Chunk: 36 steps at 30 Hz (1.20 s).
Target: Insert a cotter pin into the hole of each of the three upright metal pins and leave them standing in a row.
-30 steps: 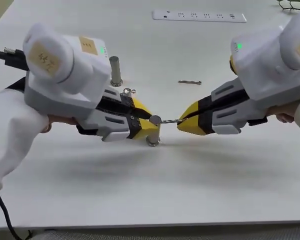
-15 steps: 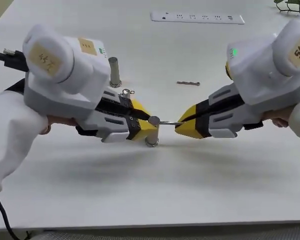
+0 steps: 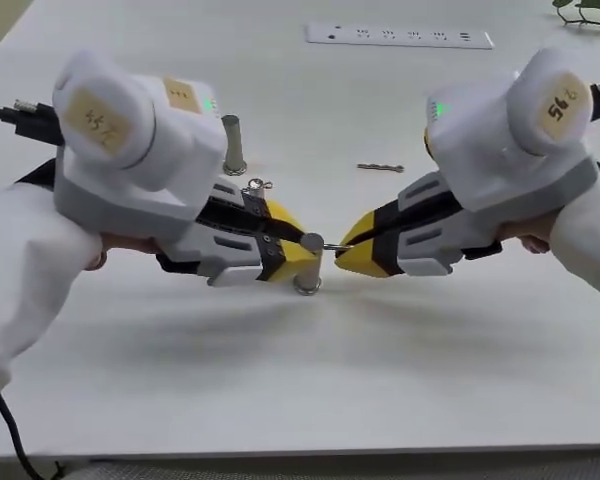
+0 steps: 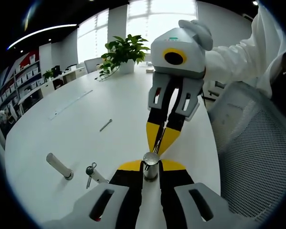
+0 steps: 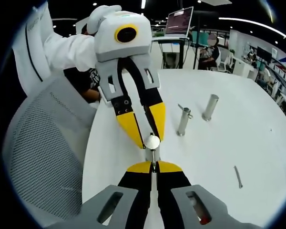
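1. Right of the metal pin, we read a handwritten "56" on the tan sticker on the rear housing of the right gripper.
2. Left of the metal pin, the tan sticker on the left gripper carries handwriting we cannot make out.
3. Also left of the pin, a small yellow label on that gripper is too blurred to read.

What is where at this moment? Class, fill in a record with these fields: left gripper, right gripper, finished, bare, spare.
left gripper: shut on the near metal pin, which stands upright
right gripper: shut on a cotter pin that reaches the near metal pin's top
finished: middle pin, with a cotter pin through its top
bare: far pin, upright
spare: loose cotter pin lying on the table
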{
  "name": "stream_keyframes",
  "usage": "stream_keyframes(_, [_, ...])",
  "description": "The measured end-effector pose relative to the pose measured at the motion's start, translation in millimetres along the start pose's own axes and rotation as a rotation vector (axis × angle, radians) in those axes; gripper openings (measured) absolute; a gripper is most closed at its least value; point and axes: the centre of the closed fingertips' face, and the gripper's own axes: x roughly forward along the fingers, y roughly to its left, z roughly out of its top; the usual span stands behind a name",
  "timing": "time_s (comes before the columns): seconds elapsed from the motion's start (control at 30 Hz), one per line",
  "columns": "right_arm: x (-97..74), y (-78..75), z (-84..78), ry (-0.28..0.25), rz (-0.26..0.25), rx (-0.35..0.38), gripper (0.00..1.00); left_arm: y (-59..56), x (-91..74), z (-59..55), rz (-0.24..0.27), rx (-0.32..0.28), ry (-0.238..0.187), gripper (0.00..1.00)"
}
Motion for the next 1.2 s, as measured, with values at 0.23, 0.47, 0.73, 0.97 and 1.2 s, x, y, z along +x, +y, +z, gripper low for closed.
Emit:
stream_keyframes(0.23, [-1.8,-6.1,4.1,-0.013,-0.024,-0.015,0.18,0.3,0.0,-1.4,0.004,0.011,0.007,0.1])
stream_keyframes(0.47, [-15.7,-7.0,-7.1,0.008,-0.027,0.011,0.13,0.1,-0.4,-1.7,0.005,0.018,0.01,0.1])
stream_keyframes(0.73, [-19.5,-8.6,-0.5,-0.027,-0.036,0.05,0.07,-0.8,-1.2,-1.6,0.014,0.03,0.018,0.1])
stream_keyframes(0.97, [-18.4,-9.5,4.7,-0.043,-0.02,0.052,0.0,-1.6,-2.2,-1.2,0.02,0.041,0.022,0.09])
stream_keyframes(1.2, [-16.2,-10.9,8.1,-0.051,-0.017,0.057,0.0,-1.5,-5.2,-2.6,0.024,0.049,0.027,0.09])
